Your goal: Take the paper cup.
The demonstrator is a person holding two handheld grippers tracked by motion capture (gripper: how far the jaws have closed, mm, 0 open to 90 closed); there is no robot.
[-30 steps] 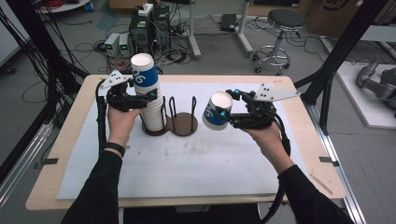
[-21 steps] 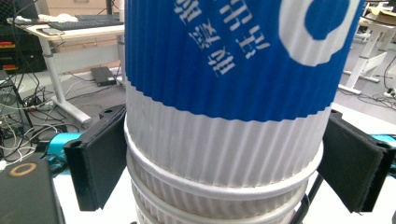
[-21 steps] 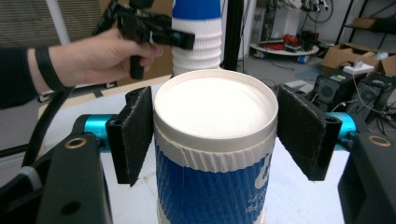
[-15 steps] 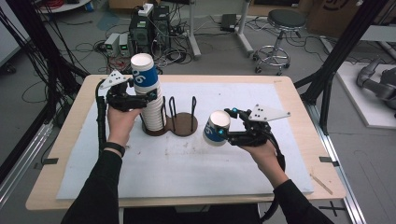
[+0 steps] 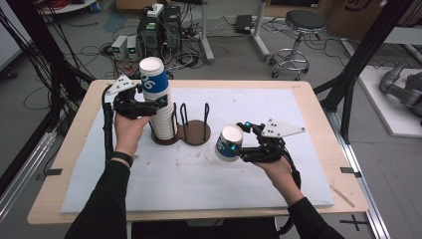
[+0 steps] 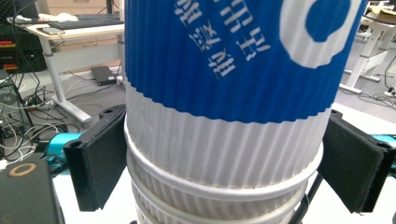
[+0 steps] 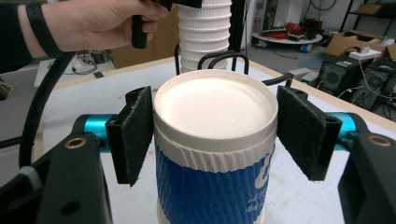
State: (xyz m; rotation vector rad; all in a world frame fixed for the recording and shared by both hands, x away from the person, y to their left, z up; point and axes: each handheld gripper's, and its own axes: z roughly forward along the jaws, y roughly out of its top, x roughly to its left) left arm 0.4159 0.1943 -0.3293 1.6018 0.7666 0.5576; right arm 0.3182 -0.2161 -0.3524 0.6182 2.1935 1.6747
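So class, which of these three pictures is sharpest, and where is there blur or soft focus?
High view: soft and low in detail throughout. Left gripper view: the cup stack is crisp, its ridges clear; the room behind is softer. Right gripper view: the held cup is sharp, with even lighting and no glare.

Cup stack, wire holder block centre; mat front free.

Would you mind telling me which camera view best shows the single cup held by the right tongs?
The right gripper view: the single cup sits close up, base toward the camera, between the pads of the right tongs. The high view shows it small and tilted above the table. The left gripper view shows the cup stack instead.
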